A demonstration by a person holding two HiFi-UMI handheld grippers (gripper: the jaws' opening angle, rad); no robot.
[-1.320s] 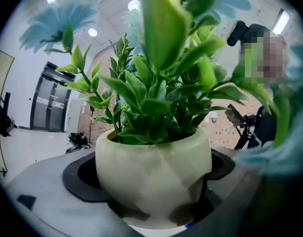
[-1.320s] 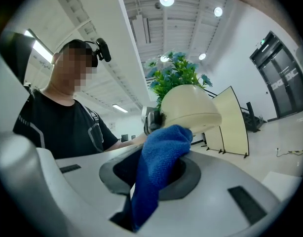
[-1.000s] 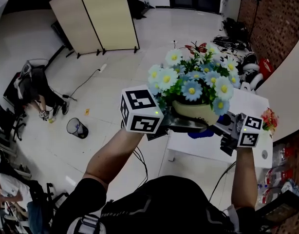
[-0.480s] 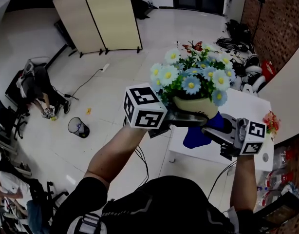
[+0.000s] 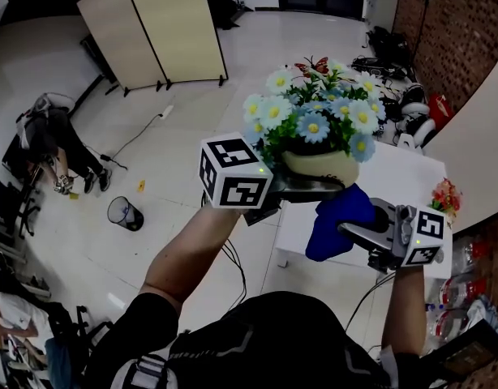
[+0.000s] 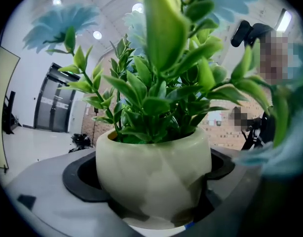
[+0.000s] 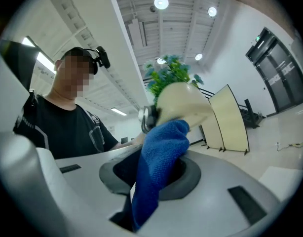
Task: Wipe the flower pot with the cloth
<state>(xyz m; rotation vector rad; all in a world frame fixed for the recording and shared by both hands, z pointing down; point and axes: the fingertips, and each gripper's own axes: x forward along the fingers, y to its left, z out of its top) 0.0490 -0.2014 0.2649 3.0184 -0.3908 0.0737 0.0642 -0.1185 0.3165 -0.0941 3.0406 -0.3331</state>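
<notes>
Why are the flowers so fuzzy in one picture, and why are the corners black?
Left gripper view: the flowers and leaves are very close to the lens, so they blur, while the flower pot looks clearer. Both gripper views: the wide-angle lens curves straight lines and makes black corners. Right gripper view: ceiling lamps glare white. Head view: evenly lit, sharp.

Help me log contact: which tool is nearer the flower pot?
Left. The left tool grips the flower pot at its base; the right tool is below it, holding the blue cloth up toward the pot's underside.
</notes>
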